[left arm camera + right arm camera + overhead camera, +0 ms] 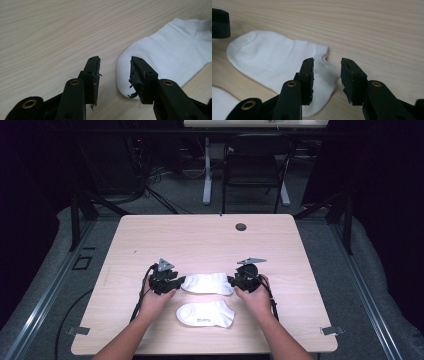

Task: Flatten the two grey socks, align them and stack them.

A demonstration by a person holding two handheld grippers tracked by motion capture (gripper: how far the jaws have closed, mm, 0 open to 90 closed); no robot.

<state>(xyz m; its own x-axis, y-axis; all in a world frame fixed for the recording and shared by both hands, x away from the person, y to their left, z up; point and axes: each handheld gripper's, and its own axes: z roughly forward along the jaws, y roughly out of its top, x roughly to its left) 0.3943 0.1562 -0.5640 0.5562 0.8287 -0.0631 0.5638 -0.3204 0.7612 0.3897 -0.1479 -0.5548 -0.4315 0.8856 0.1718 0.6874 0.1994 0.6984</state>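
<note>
From above, two white ankle socks lie on the pale wooden desk (pixel 150 240). The far sock (pixel 207 283) is stretched flat between the two hands, and the near sock (pixel 205 314) lies just on the person's side of it, apart from both tools. The left gripper (pixel 175 282) sits at the far sock's left tip and the right gripper (pixel 235 281) at its right tip. I judge that the sock lies drawn out long because it is handled from both ends at once, and that it now rests on the wood by its own weight, since neither tool looks clamped on it.

In the left gripper view, the left gripper (pixel 115 72) has its jaws spread, with bare desk (pixel 50 30) showing between them. The far sock's (pixel 170 52) rounded toe lies just beside the right-hand jaw, partly behind it, and nothing is pinched.

In the right gripper view, the right gripper (pixel 327 75) is spread as well. The far sock's (pixel 274 62) cuff end lies under and beside its left-hand jaw, while the gap between the jaws shows mostly wood. A corner of the near sock (pixel 219 102) shows below the far sock, at the lower left.
</note>
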